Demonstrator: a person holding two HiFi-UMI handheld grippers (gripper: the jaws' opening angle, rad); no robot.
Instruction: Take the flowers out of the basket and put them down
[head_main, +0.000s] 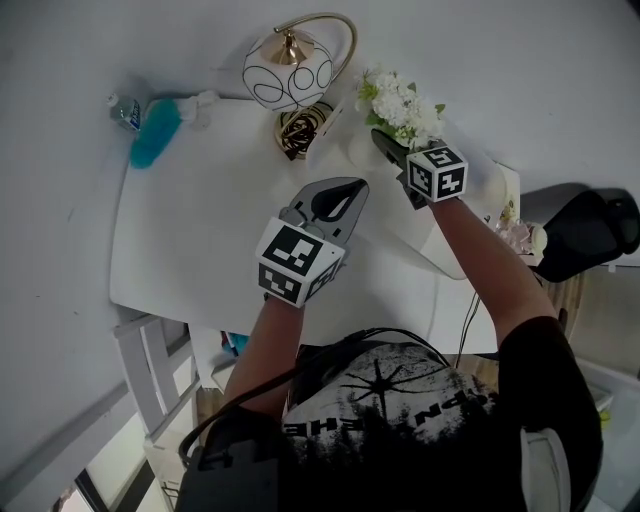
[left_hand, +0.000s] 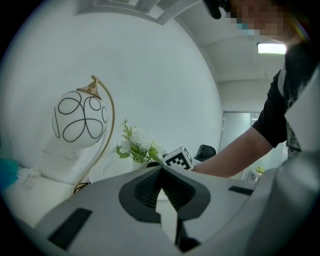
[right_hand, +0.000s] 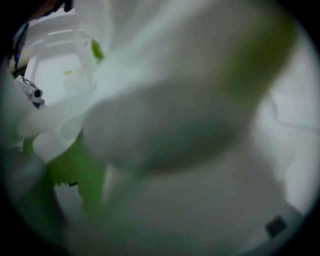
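Note:
A bunch of white flowers with green leaves stands at the far right of the white table, over a pale container that is hard to make out. My right gripper reaches into the bunch from below, its marker cube just behind; its jaws stand wide around the stems, and no pad shows pressing. Blurred petals and leaves fill the right gripper view and hide the jaws. My left gripper hovers mid-table, shut and empty. In the left gripper view, my left gripper faces the flowers.
A lamp with a white globe and a gold base stands left of the flowers. A teal object and a small bottle lie at the table's far left. A black object sits off the right edge, a white chair near left.

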